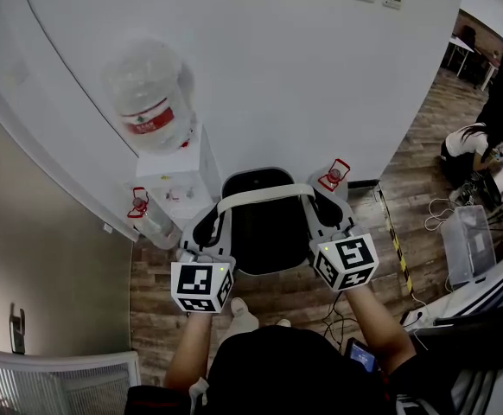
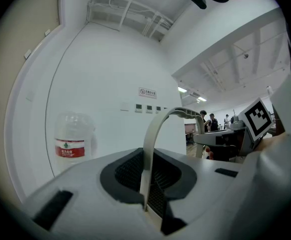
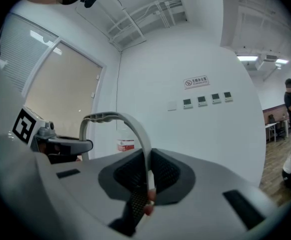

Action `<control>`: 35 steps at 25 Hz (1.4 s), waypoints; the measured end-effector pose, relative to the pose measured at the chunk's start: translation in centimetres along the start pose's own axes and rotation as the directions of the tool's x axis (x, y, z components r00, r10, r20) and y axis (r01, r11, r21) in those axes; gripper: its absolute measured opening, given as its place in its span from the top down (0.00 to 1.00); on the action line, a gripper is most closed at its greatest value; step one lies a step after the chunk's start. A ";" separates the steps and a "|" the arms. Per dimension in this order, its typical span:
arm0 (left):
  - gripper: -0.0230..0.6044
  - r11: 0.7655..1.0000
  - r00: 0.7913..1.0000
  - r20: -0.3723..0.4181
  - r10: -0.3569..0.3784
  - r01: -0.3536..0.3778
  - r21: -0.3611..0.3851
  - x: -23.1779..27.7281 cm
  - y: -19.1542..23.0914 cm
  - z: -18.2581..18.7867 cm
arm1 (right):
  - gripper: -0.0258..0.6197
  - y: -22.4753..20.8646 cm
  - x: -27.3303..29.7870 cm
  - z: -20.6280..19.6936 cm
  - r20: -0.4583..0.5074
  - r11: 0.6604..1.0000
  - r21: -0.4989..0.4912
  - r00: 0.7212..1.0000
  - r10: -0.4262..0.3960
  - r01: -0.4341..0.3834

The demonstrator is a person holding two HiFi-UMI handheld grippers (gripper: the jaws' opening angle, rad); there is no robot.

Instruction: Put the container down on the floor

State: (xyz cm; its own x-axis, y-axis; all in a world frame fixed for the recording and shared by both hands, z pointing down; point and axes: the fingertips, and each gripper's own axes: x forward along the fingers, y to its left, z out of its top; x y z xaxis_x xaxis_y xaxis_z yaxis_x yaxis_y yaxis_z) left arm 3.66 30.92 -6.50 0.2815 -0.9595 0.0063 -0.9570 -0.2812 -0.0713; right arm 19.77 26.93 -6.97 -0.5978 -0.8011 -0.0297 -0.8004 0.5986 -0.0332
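The container [image 1: 264, 223] is off the ground, held out in front of the person over the wood floor [image 1: 277, 296], close to the white wall and just right of the water dispenser [image 1: 175, 180] (no bench stands anywhere near, so those are the landmarks). The left gripper [image 1: 204, 252] is clamped on its left rim and the right gripper [image 1: 325, 237] on its right rim. In each gripper view the pale rim fills the lower frame right up to the camera, which fits a firm pinch on both sides.

It looks like stiff moulded plastic: a dark tub with a broad grey-white rim [image 2: 110, 184] and a white hoop handle [image 1: 264, 197] standing upright across the middle. Nothing shows inside, so I would guess it is light. It is wide, though, and that smooth rim could slide out of a pinch if one side dips.

The handle [image 3: 135, 129] probably swings on its pivots, so the rim is the steadier hold. Two small red-capped jugs [image 1: 143, 219] flank the landing spot.
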 end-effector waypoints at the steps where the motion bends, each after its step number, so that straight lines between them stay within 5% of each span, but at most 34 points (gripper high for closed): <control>1: 0.89 1.000 1.000 -0.001 0.001 -0.001 -0.002 -0.1 -0.1 0.0 | 0.88 0.0 -0.1 0.0 0.001 1.000 -0.001 1.000 0.003 -0.003; 19: 0.89 0.998 0.998 -0.017 0.060 -0.060 -0.014 -0.2 0.8 -0.6 | 0.88 0.5 0.7 -0.7 -0.014 0.999 0.010 0.999 0.048 -0.048; 35: 0.89 1.000 0.999 -0.038 -0.004 0.003 -0.028 9.1 7.7 -1.2 | 0.88 -2.4 10.9 -1.2 -0.025 1.000 0.022 1.000 -0.003 0.004</control>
State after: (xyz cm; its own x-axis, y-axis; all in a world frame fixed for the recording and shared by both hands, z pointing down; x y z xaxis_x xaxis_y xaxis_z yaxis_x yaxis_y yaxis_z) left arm -1.22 20.05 -5.80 0.2829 -0.9581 0.0441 -0.9576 -0.2847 -0.0432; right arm 15.09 16.75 -6.04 -0.5962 -0.8028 -0.0041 -0.8015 0.5955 -0.0550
